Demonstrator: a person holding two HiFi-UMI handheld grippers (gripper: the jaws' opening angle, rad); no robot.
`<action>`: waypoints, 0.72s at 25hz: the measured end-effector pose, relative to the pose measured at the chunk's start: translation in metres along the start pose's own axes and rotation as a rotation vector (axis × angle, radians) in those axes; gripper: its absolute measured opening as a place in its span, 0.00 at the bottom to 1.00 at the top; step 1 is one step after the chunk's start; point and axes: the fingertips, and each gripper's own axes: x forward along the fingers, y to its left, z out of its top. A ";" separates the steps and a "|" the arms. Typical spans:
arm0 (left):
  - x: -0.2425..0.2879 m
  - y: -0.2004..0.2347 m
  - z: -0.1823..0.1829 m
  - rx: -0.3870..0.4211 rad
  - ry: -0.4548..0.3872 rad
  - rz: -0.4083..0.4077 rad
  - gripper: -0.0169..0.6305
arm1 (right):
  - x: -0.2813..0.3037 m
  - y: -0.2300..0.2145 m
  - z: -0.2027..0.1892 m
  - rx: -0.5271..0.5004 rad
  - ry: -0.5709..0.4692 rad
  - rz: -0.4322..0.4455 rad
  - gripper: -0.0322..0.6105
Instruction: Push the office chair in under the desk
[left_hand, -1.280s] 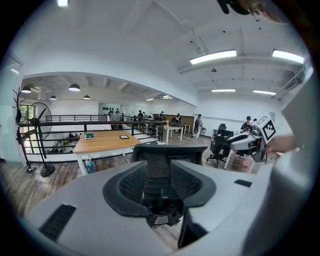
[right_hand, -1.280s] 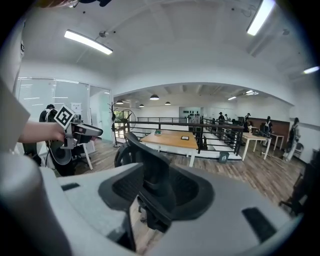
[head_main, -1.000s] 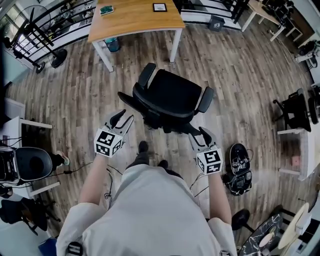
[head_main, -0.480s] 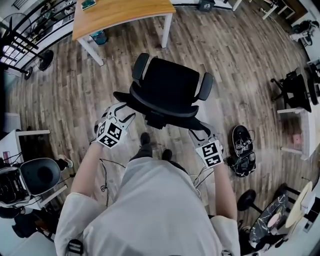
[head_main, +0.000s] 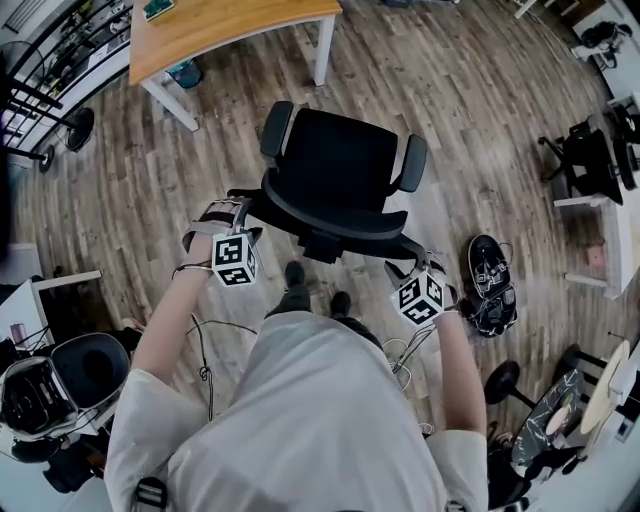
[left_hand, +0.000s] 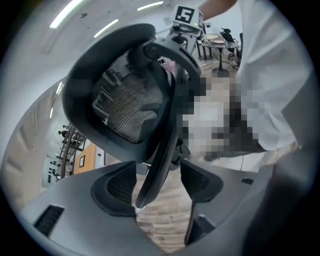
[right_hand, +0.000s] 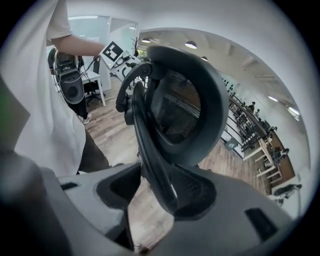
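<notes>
The black office chair (head_main: 335, 165) stands on the wood floor with its backrest (head_main: 320, 215) towards me. The wooden desk (head_main: 230, 25) is beyond it at the top left, some way off. My left gripper (head_main: 238, 208) is at the backrest's left end. Its jaws have just been opening, and the backrest's rim (left_hand: 155, 170) runs between the pads (left_hand: 117, 187) unpressed. My right gripper (head_main: 410, 264) is at the right end. There the rim (right_hand: 160, 170) lies against one pad (right_hand: 195, 192), with a gap to the other.
A blue bin (head_main: 185, 72) sits under the desk by its white leg (head_main: 322, 48). A black device (head_main: 490, 285) lies on the floor to the right, near a white side table (head_main: 600, 200). Another black chair (head_main: 70, 365) and cables (head_main: 205, 350) are at the lower left.
Both grippers have come down onto the ends of the backrest. The left one has rolled over and its jaws have widened. The desk has slid towards the top of the head view.
</notes>
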 end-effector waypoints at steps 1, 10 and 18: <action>0.007 -0.001 -0.005 0.027 0.022 -0.012 0.44 | 0.005 0.001 -0.002 -0.014 0.022 0.000 0.33; 0.047 0.000 -0.030 0.232 0.117 -0.008 0.37 | 0.048 0.003 -0.024 -0.252 0.227 -0.049 0.33; 0.064 0.003 -0.032 0.353 0.134 0.007 0.17 | 0.067 -0.009 -0.032 -0.351 0.281 -0.156 0.21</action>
